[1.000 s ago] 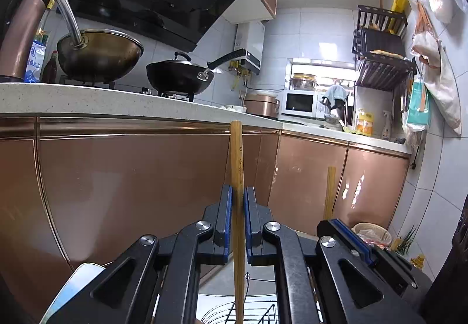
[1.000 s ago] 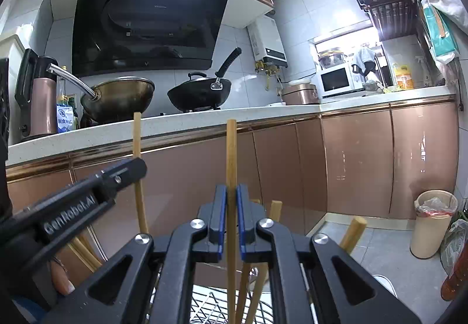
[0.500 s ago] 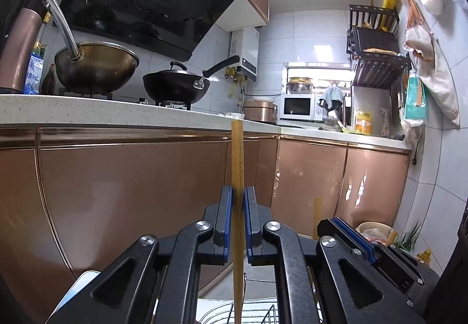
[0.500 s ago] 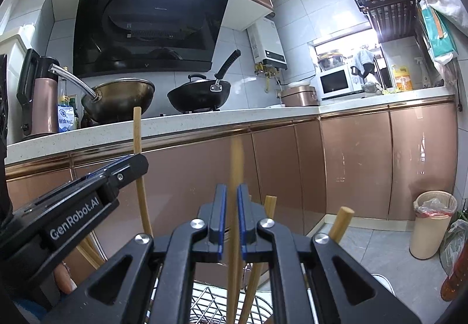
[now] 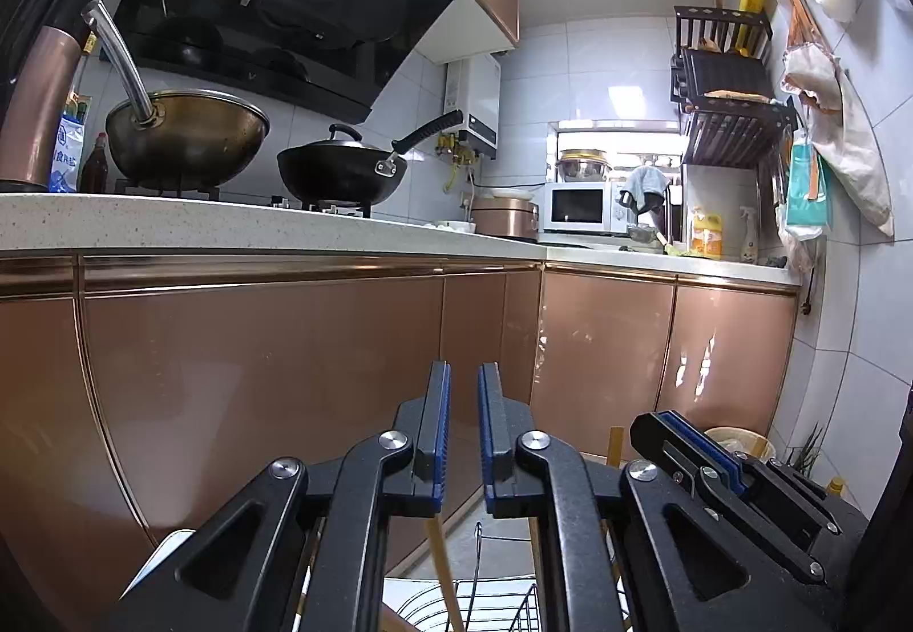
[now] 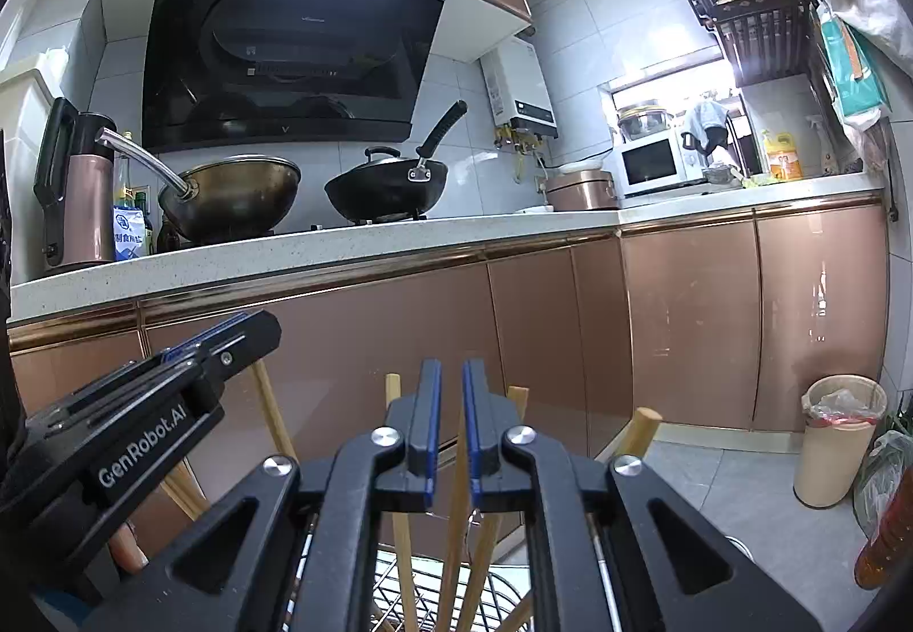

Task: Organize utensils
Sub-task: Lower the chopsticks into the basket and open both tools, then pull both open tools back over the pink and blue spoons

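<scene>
**Both tools above the wire rack, chopsticks standing in it**

Left tool (image 5: 459, 375): the jaws are opening. The blue pads stand a narrow gap apart, with nothing between them. Right tool (image 6: 451, 369): the pads are nearly pressed together and pinch nothing that can be seen.

Right wrist view only:
- Several wooden chopsticks (image 6: 394, 404) stand tilted in the wire rack (image 6: 422, 580), directly below the tool.
- One chopstick shows through the gap between the pads, lower down and behind them.
- A thicker wooden handle (image 6: 639, 426) leans out towards the rack's right side.
- The left tool enters from the left, just beside the leftmost sticks.

Left wrist view only:
- One chopstick crosses beneath the tool body.
- Only a small part of the rack's wires shows at the bottom edge.
- The right tool lies low on the right, with a stick tip beside it.

Hidden or unclear: both tool bodies cover most of the rack. Its base, its compartments and what it rests on are cut off. The number of chopsticks cannot be counted.
</scene>
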Demonstrator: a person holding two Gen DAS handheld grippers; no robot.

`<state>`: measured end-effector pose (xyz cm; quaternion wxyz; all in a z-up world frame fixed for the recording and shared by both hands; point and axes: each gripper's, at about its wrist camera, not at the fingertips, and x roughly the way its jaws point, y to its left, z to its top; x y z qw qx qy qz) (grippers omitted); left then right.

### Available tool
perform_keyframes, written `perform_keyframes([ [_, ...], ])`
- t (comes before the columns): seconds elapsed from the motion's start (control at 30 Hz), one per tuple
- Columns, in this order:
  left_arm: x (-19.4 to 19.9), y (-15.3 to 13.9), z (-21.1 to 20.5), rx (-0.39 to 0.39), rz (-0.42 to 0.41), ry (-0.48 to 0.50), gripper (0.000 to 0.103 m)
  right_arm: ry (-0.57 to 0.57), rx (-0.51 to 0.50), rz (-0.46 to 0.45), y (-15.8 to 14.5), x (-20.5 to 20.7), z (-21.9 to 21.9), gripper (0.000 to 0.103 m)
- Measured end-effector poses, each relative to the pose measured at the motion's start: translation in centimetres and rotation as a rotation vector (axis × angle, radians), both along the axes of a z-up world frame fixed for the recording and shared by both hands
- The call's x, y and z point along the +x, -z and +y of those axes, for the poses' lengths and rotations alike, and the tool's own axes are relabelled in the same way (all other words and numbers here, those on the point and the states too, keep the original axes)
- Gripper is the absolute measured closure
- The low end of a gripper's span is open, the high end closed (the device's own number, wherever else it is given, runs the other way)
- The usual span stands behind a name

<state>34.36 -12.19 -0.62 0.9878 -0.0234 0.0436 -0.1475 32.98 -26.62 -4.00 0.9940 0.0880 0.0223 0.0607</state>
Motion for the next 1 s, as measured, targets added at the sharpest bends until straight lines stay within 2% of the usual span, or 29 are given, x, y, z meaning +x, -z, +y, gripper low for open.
perform_keyframes([
  [0.1, -0.2, -0.3, -0.1, 0.008, -0.001, 0.002, 0.09, -0.003, -0.001, 0.002, -0.1, -0.1, 0.1, 0.095],
  [0.17, -0.4, -0.5, 0.0, 0.01, -0.001, 0.003, 0.079, -0.007, -0.001, 0.004, -0.3, -0.2, 0.2, 0.095],
  [0.2, -0.6, -0.7, 0.0, 0.012, -0.003, 0.002, 0.077, -0.007, -0.001, 0.004, -0.4, -0.3, 0.3, 0.095],
  [0.53, -2.8, -2.8, 1.0, 0.024, -0.007, -0.022, 0.062, 0.008, 0.014, 0.024, -1.9, -2.6, -0.4, 0.095],
  [0.7, -5.1, -2.9, 1.7, 0.059, 0.042, -0.052, 0.057, 0.027, -0.011, 0.079, -2.2, -4.5, -0.4, 0.086],
  [0.93, -8.7, -2.1, 3.1, 0.09, 0.14, -0.081, 0.048, 0.044, -0.034, 0.155, -2.2, -8.3, -0.2, 0.083],
  [1.0, -9.9, -1.9, 3.5, 0.102, 0.156, -0.089, 0.045, 0.043, -0.041, 0.17, -2.2, -9.3, -0.1, 0.08],
])
